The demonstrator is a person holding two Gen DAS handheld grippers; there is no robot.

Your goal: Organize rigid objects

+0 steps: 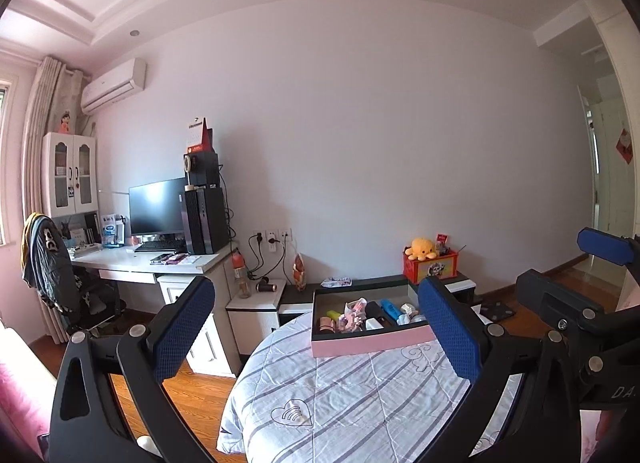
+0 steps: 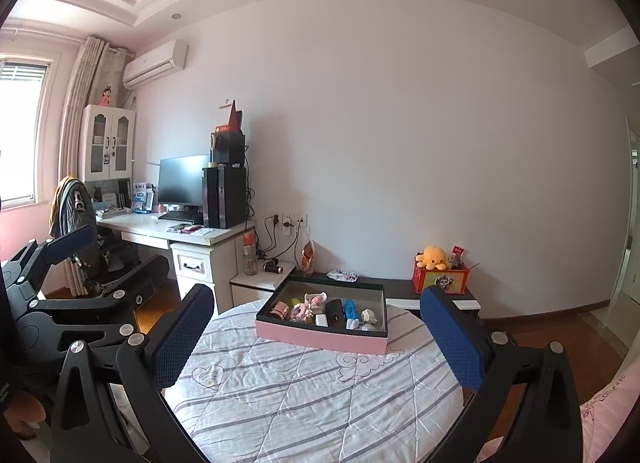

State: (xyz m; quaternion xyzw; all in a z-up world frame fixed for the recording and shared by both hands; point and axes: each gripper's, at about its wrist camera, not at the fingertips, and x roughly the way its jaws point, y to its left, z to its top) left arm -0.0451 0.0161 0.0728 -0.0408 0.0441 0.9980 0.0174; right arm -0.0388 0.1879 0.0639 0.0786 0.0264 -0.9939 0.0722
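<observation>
A pink-sided box with a dark rim (image 1: pixel 360 344) (image 2: pixel 320 337) sits on a striped quilt (image 1: pixel 340 395) (image 2: pixel 300 383) at its far end. It holds several small items: a black case (image 2: pixel 334 313), a blue item (image 2: pixel 350 309), pink toys (image 2: pixel 304 309), white pieces (image 2: pixel 368 317). My left gripper (image 1: pixel 316 327) is open and empty, held above the quilt short of the box. My right gripper (image 2: pixel 316 333) is open and empty, also short of the box. Each gripper shows in the other's view, the right one (image 1: pixel 592 283) and the left one (image 2: pixel 80 263).
A low dark-and-white cabinet (image 2: pixel 400 287) stands behind the quilt with a red box and a yellow plush octopus (image 2: pixel 432 257). A white desk (image 2: pixel 192 233) with monitor, computer tower and draped chair stands at left. Wooden floor lies around the quilt.
</observation>
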